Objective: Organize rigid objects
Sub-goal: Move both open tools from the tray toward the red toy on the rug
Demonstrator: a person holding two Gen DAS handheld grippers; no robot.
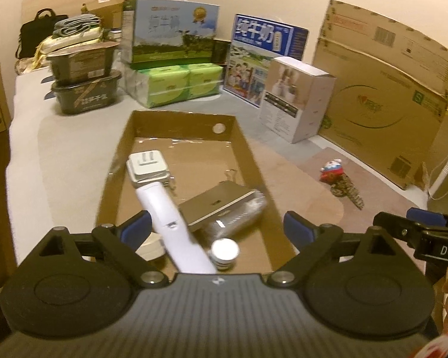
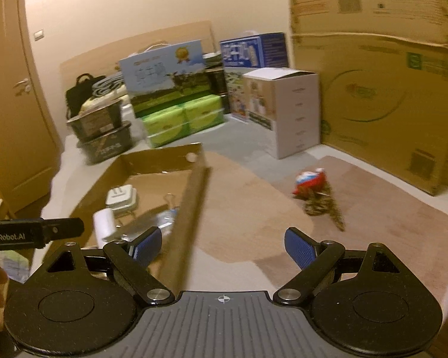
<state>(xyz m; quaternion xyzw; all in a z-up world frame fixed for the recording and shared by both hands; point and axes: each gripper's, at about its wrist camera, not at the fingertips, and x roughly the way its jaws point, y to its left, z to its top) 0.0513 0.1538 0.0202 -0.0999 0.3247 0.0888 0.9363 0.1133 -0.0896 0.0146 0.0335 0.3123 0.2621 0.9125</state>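
Note:
A shallow cardboard tray (image 1: 179,119) lies on the padded surface just ahead of my left gripper (image 1: 218,226). In it are a white plug adapter (image 1: 147,167), a long white handheld device (image 1: 176,232), a grey flat power bank (image 1: 215,203), a clear-wrapped silver item (image 1: 242,217), a round silver tin (image 1: 225,250), a tape roll (image 1: 152,246) and a binder clip (image 1: 231,176). The left jaws stand wide open above the tray's near end, with the white device lying between them untouched. My right gripper (image 2: 224,243) is open and empty over the tray's right wall (image 2: 191,208). A red, white and blue toy (image 2: 310,180) lies on the mat to the right.
Milk cartons (image 1: 170,29), green tissue packs (image 1: 176,85), stacked dark tubs (image 1: 83,89) and a white box (image 1: 298,98) line the back. A large flat cardboard box (image 1: 382,95) leans at the right. A wooden door (image 2: 12,104) stands at the left.

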